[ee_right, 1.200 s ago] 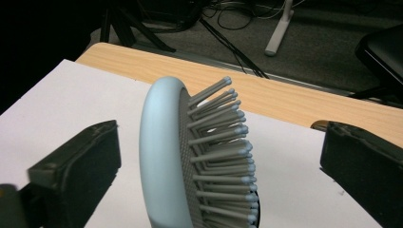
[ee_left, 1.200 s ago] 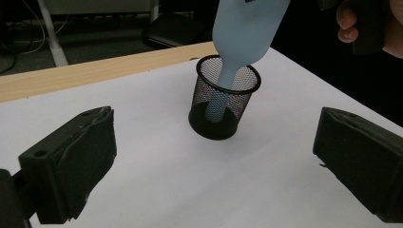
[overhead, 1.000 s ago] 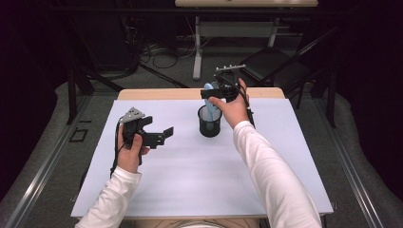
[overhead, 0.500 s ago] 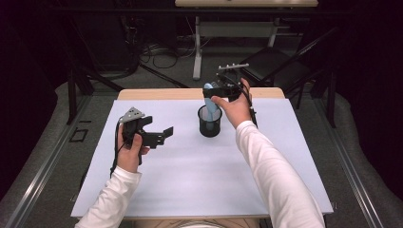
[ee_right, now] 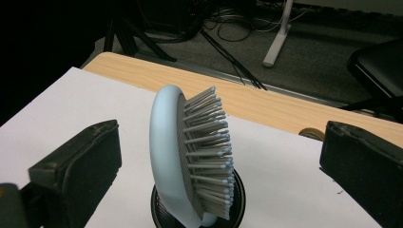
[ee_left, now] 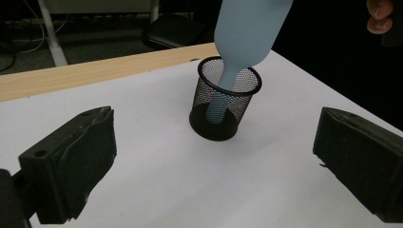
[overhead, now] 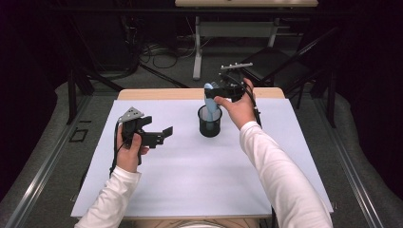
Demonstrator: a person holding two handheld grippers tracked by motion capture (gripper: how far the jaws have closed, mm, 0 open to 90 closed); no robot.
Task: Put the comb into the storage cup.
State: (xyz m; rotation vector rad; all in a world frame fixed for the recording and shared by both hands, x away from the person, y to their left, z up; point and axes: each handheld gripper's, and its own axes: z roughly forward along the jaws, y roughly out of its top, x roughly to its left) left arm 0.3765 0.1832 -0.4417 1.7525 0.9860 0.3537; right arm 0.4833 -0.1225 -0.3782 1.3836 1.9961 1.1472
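Right tool (ee_right: pixel 218 156) view reveals hairbrush (ee_right: pixel 190 161) bristles.

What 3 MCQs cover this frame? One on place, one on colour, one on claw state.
1. Where is the hairbrush handle?
A. inside the mesh cup
B. flat on the table
C. in the left claw

2. What colour is the hairbrush?
A. red
B. light blue
C. black

3. How is the right claw?
A. shut on the brush
B. shut, holding nothing
C. open, jaws either side of the brush head

Key: A, the handle runs down into the cup; B, its body is pale blue; C, both jaws stand apart from the head.
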